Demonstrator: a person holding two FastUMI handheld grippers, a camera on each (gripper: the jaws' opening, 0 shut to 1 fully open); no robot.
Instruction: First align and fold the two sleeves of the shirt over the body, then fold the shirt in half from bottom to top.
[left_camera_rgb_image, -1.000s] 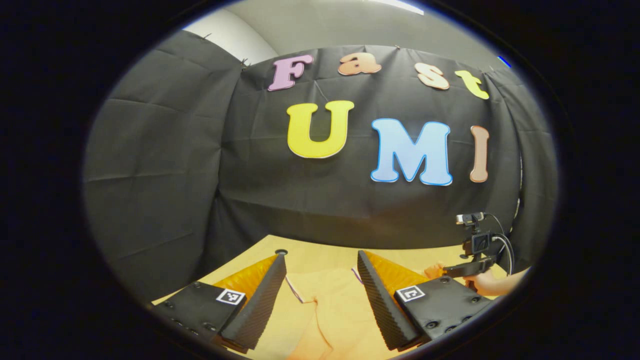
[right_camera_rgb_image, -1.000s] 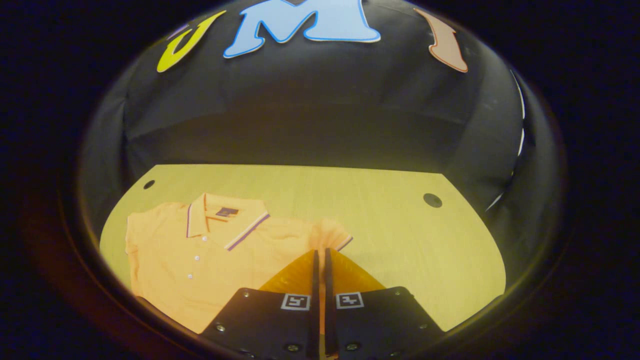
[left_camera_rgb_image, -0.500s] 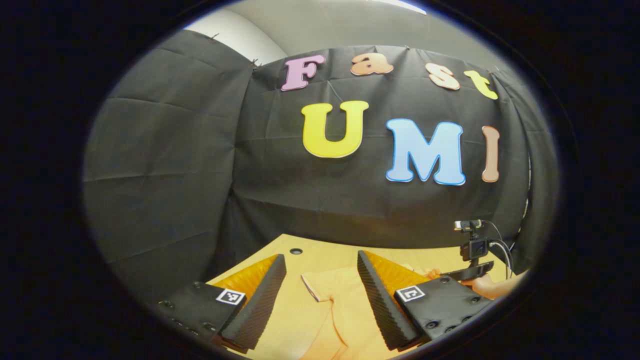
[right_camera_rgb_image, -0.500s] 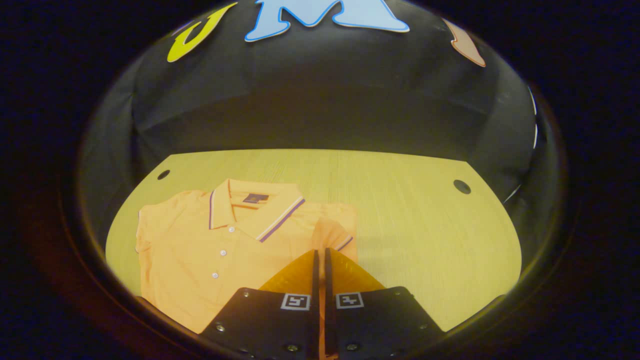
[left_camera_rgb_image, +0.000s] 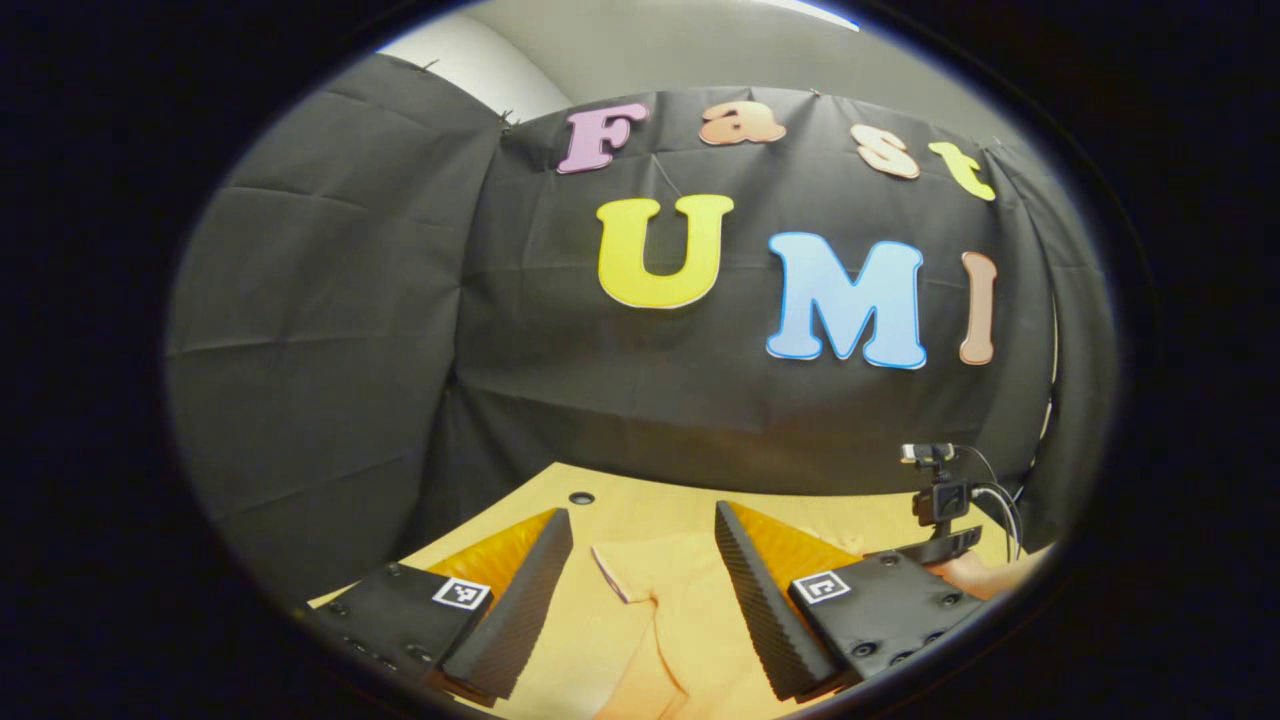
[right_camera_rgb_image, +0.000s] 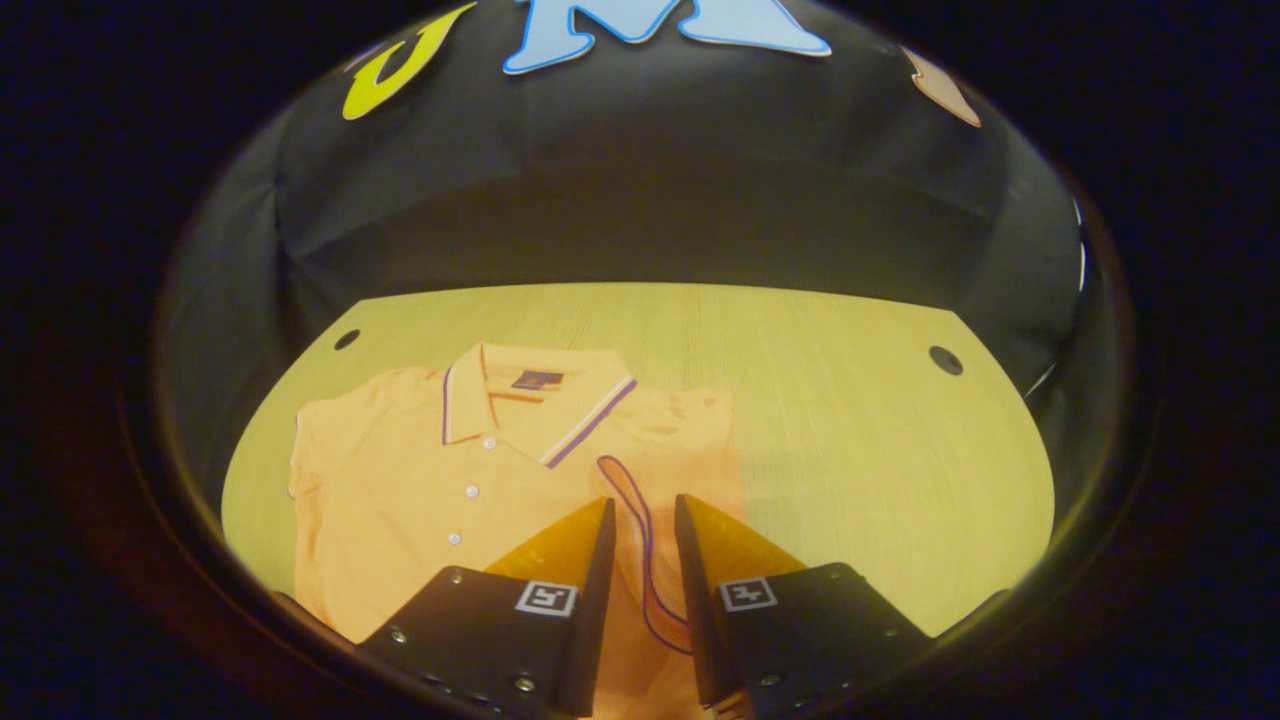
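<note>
Seemingly the sleeve-folding step is in hand — the orange polo shirt lies flat on the tabletop, one trimmed sleeve over its body between the right gripper's parted fingers, while the left gripper, also open, hovers over the other sleeve — to be pinched next.

You have bare tabletop right of the shirt to pass over; behind it the booth wall blocks you.

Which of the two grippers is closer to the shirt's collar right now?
Probably the right. The right gripper hangs open over the shirt, just short of the collar. The left gripper is open over a striped cuff, collar unseen there.
</note>
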